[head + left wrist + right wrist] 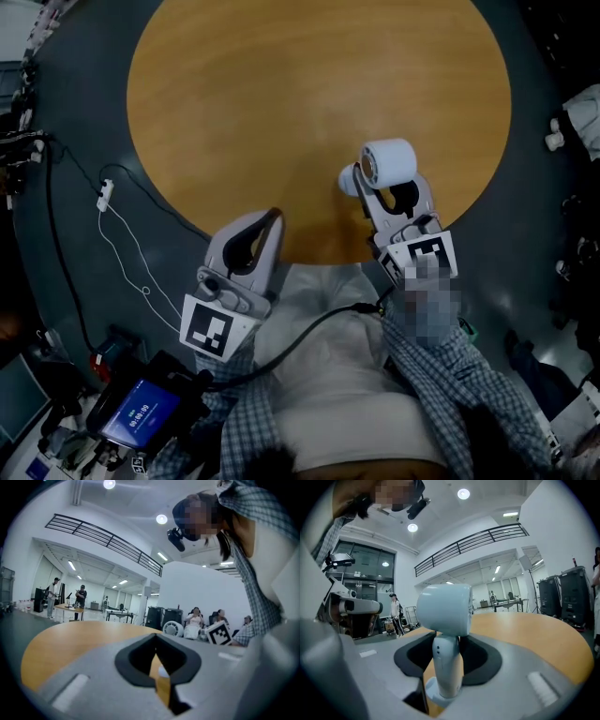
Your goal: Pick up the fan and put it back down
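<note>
A small white fan (389, 161) with a round head on a short stem stands upright over the near right part of the round wooden table (281, 94). My right gripper (380, 192) is shut on its stem, and in the right gripper view the stem (446, 663) sits between the dark pads with the head (444, 609) above the jaws. Whether its base touches the tabletop I cannot tell. My left gripper (274, 217) is at the table's near edge, left of the fan, shut with nothing in it (157, 639). The left gripper view shows the fan (172, 629) farther off.
A white power strip (105, 194) and thin cables lie on the dark floor to the table's left. A device with a blue screen (141, 412) sits at the lower left. Seated people (193, 623) and black cases (154, 617) are beyond the table.
</note>
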Demonstrator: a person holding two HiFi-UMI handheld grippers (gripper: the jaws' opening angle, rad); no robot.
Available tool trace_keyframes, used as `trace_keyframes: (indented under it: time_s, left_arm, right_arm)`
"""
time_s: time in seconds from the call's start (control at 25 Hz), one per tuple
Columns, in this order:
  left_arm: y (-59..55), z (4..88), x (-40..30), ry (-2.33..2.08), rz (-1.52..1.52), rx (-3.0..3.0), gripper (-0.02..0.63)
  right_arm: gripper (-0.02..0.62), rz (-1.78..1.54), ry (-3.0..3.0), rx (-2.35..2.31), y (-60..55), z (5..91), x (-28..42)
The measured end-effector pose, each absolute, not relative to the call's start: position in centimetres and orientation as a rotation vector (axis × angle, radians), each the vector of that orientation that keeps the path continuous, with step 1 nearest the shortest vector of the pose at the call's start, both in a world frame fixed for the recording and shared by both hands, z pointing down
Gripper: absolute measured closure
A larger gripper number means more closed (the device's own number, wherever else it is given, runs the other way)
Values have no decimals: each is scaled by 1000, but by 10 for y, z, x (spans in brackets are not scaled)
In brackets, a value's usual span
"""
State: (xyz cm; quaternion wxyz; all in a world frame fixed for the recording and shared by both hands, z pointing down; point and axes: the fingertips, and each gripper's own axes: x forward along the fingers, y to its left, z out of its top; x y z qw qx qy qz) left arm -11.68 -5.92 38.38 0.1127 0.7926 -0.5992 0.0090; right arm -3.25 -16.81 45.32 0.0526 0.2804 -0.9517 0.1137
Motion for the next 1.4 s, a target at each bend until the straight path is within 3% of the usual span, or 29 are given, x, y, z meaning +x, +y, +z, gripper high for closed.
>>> trace_keyframes:
  time_s: [0.88, 1.4]
  left_arm:
    - [-43, 408, -116, -1732, 102, 2313, 607]
    - [-57, 400, -102, -1664, 107, 2416, 607]
  right_arm:
    - [440, 228, -2855, 773, -142, 496, -43]
    - [467, 427, -2749, 773, -116, 524, -13]
